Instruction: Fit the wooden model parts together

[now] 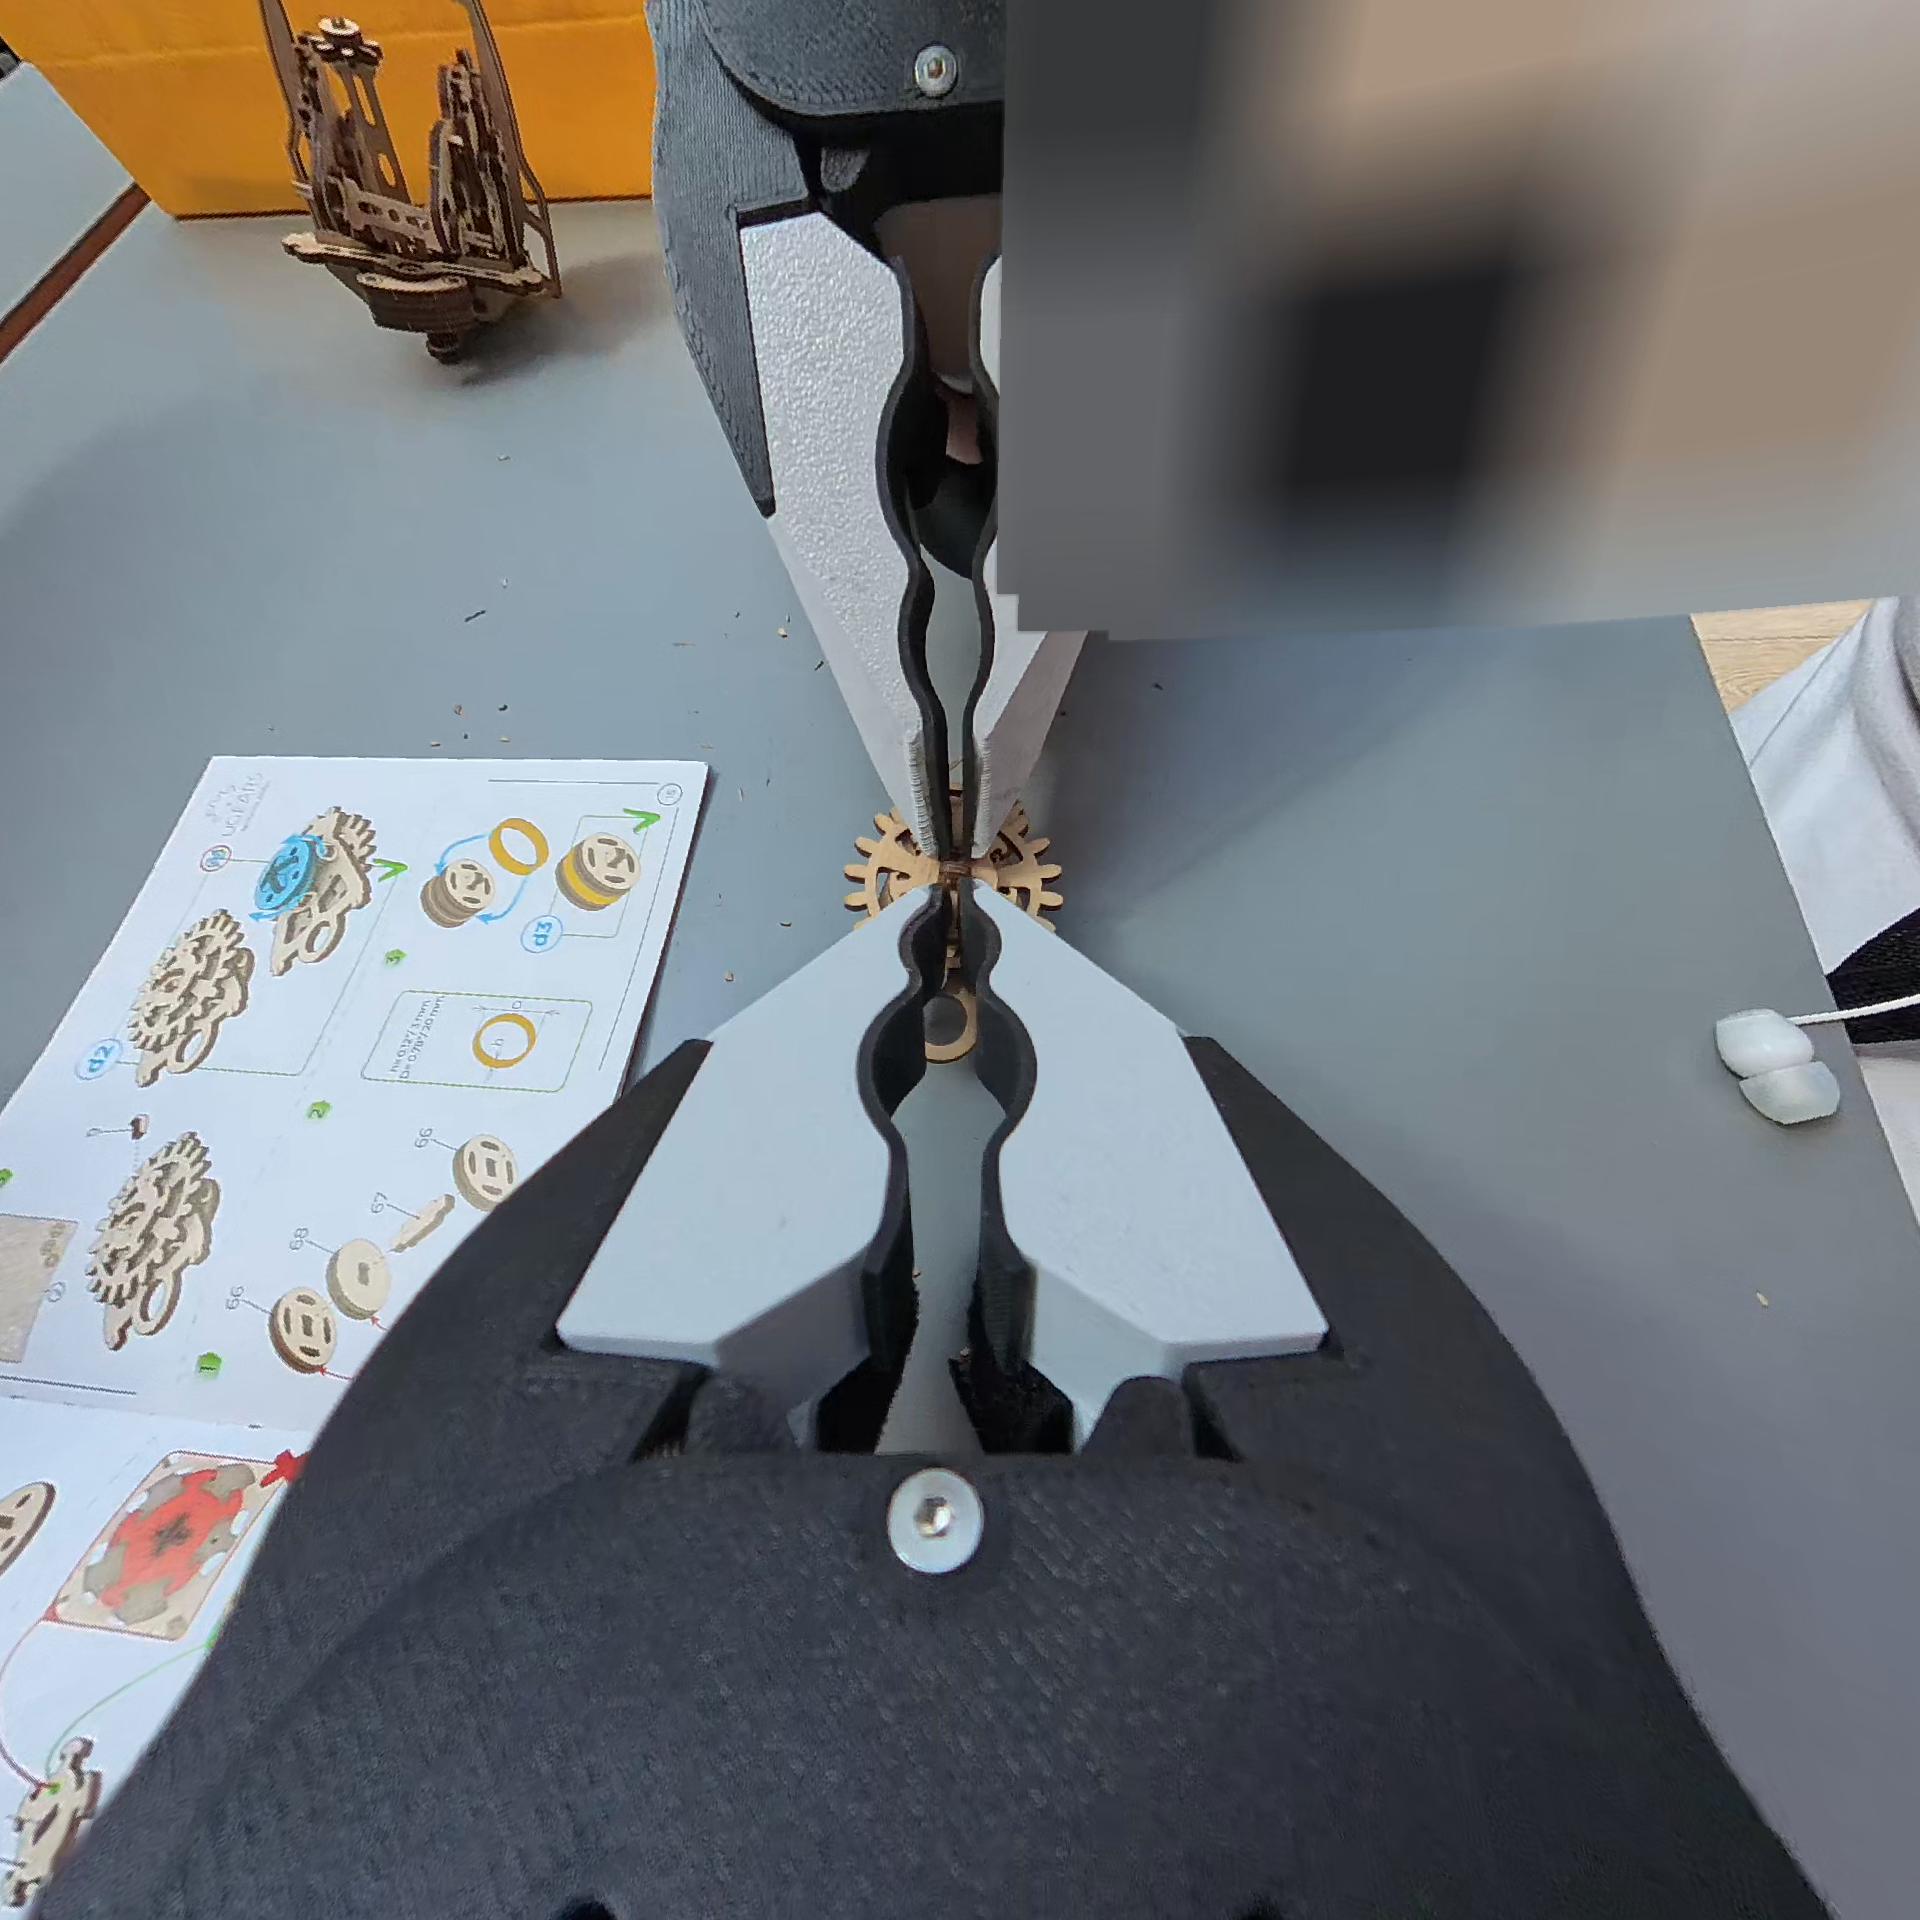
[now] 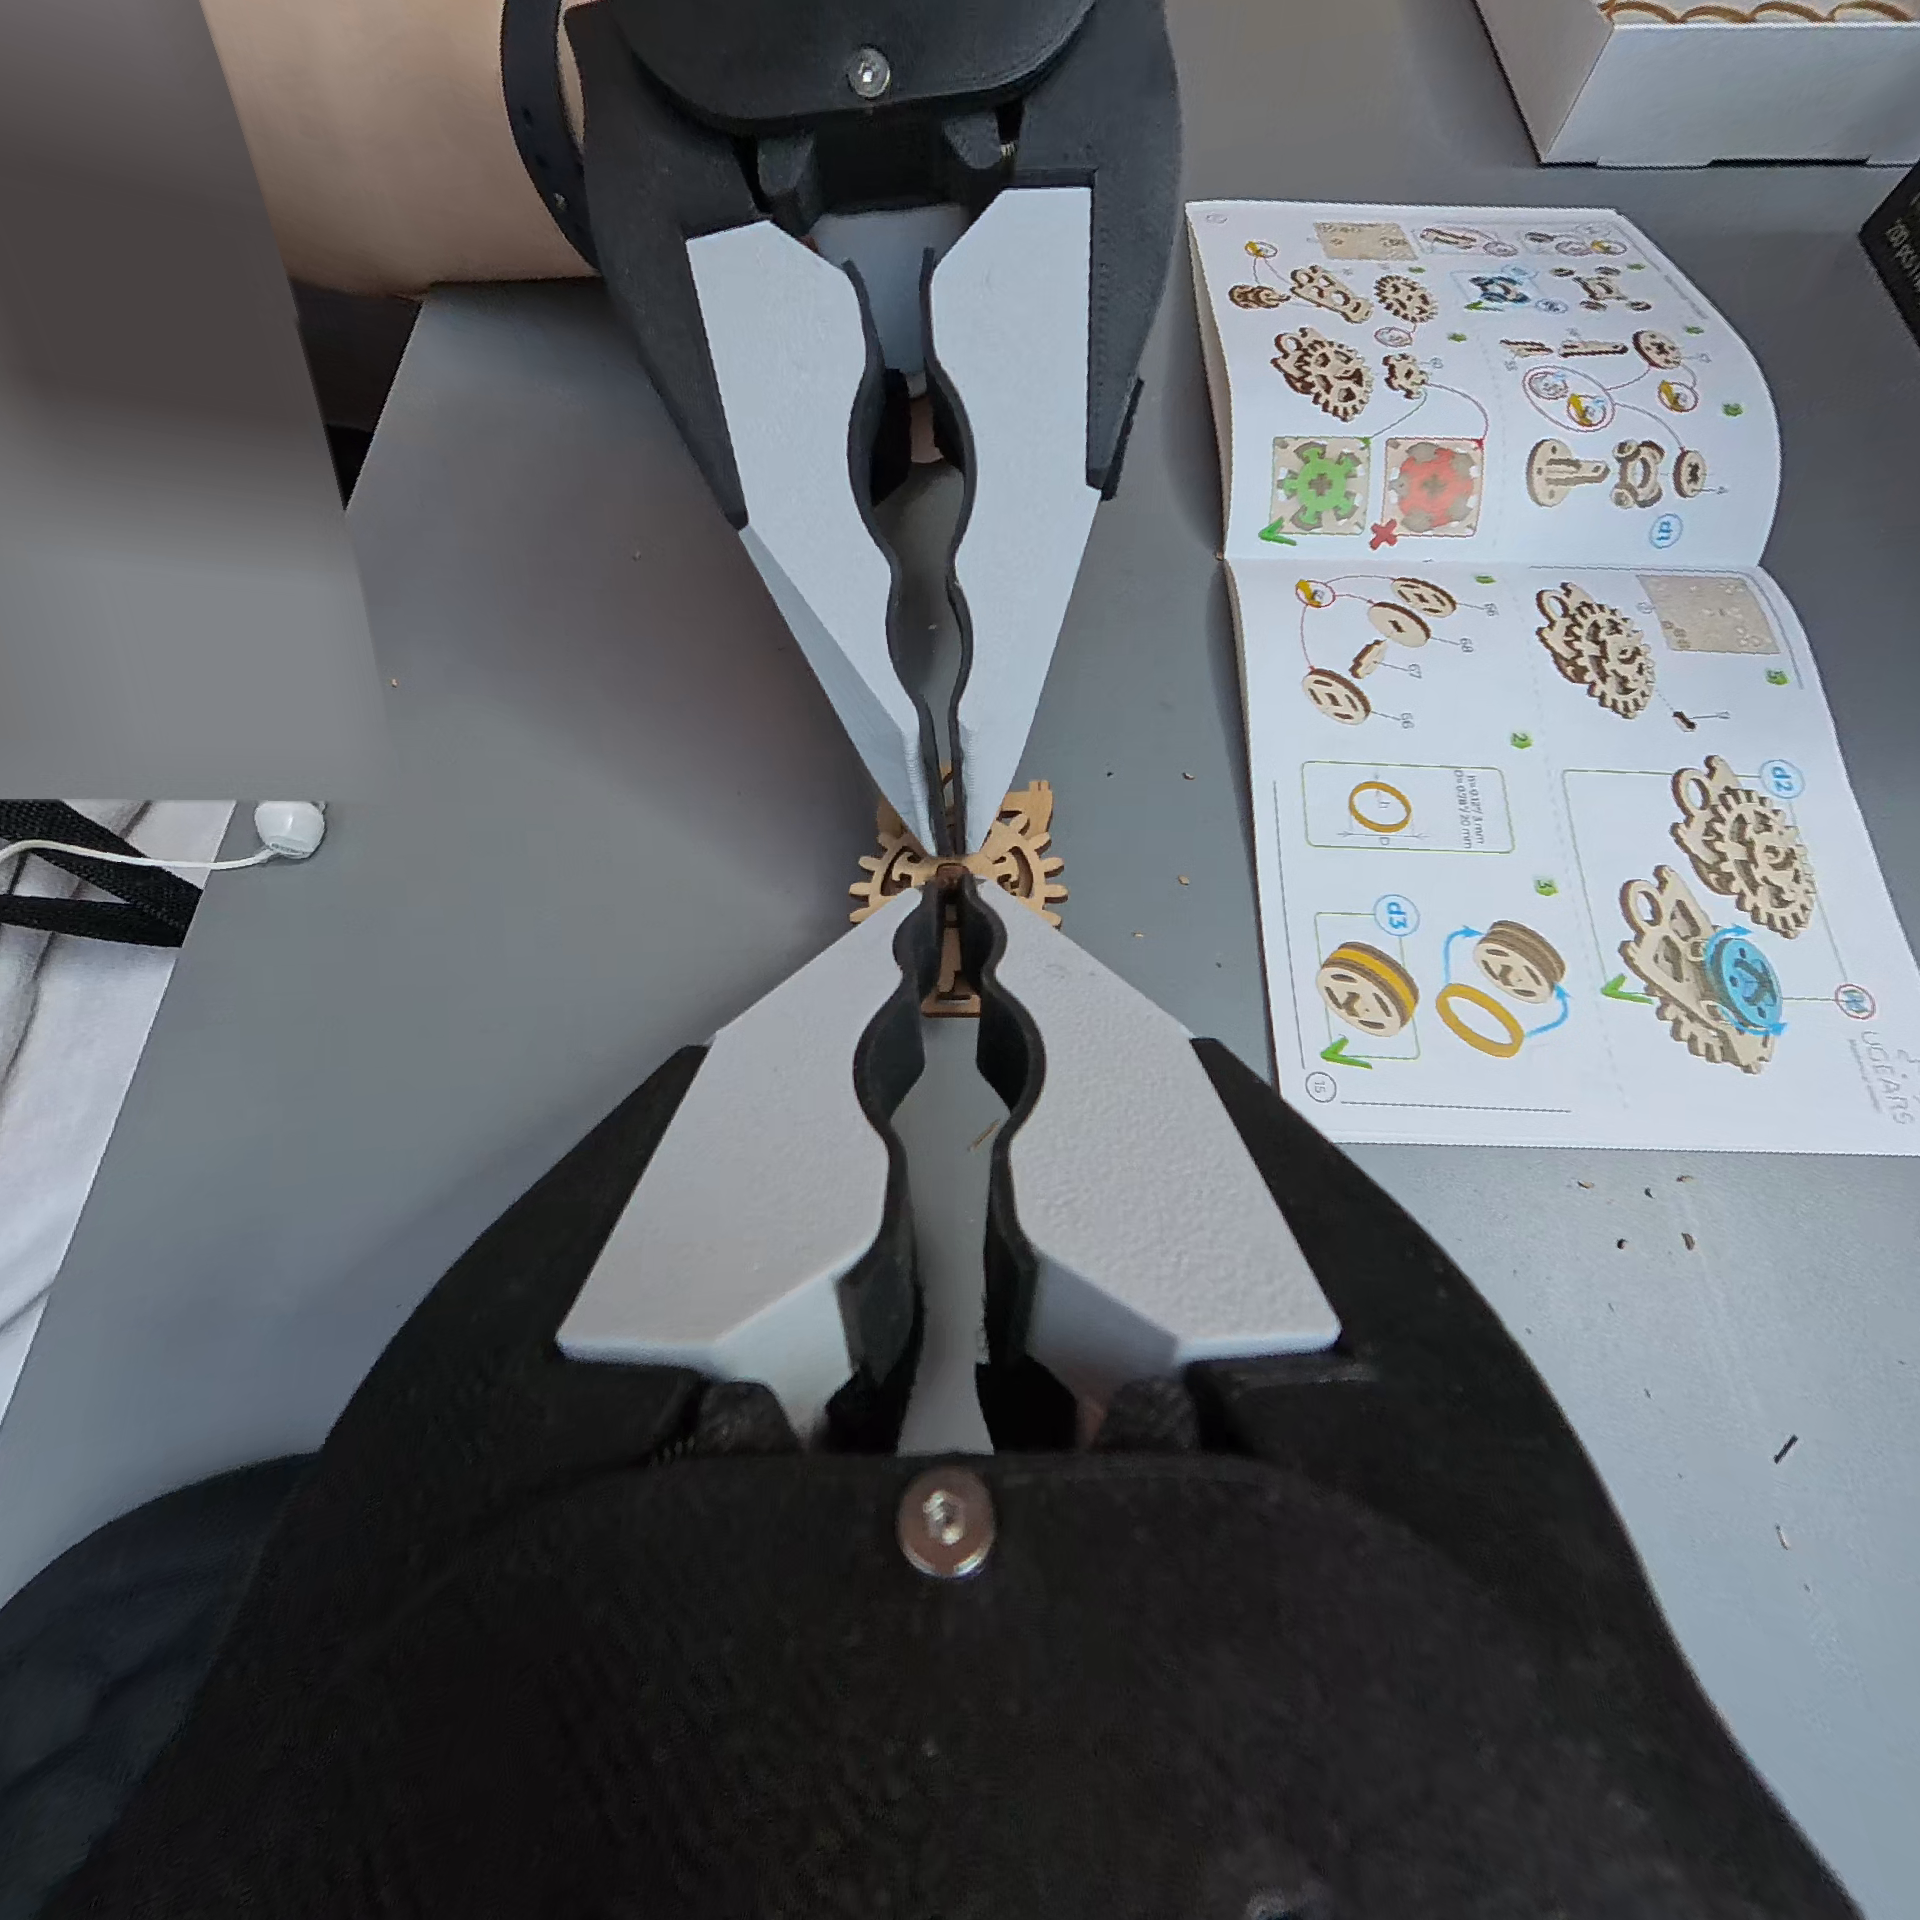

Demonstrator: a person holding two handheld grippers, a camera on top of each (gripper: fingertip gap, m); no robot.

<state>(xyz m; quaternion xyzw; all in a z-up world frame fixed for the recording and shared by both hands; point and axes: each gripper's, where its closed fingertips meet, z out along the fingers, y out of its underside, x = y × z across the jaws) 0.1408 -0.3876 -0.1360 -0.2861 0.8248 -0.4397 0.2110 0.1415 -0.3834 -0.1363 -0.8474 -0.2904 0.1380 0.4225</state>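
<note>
A light wooden gear assembly lies flat on the grey table; it also shows in the right wrist view. My two grippers meet tip to tip over its centre. My right gripper is shut on a small dark wooden pin standing at the gear's hub; in the left wrist view it comes in from the top, with the pin at its tips. My left gripper is shut, its tips right beside the pin; in the right wrist view it comes in from the top.
An open instruction booklet lies beside the gears. A finished wooden ship model stands before a yellow box. White cord ends lie near the table edge. A white box sits far right. Wood crumbs litter the table. My two grippers' fingertips are within a few centimetres of each other. From either gripper's tips it is about 30 cm to the finished wooden ship model.
</note>
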